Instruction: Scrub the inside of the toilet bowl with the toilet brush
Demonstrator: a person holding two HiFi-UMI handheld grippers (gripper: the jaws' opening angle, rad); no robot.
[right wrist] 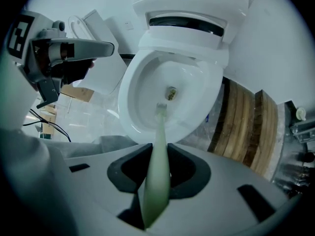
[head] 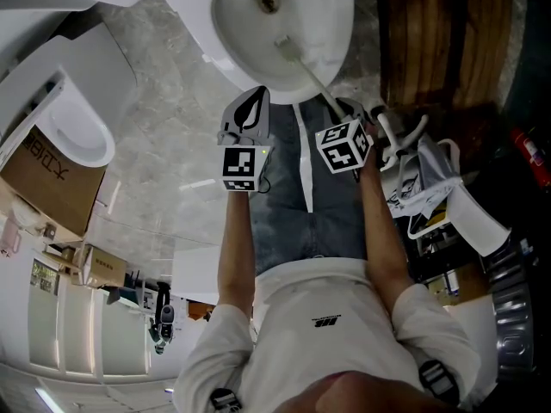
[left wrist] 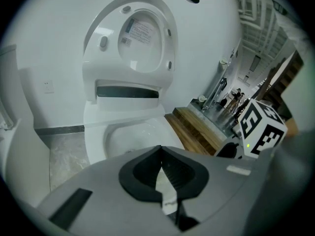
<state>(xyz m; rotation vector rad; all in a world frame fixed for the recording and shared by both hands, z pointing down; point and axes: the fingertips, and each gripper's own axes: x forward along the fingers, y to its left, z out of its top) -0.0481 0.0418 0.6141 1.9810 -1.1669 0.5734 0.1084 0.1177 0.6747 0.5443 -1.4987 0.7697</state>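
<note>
Bathroom showroom: toilets point(head: 284, 33), boxes point(head: 52, 179).

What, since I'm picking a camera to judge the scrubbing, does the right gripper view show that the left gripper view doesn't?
Only the right gripper view: the brush clamped in the right tongs, its head down in the bowl near the drain, and the left tongs from the side. Only the left gripper view: the label on the raised lid, the right gripper's marker cube, and the left tongs shut on nothing. Both: the bowl and the wooden platform beside it.
</note>
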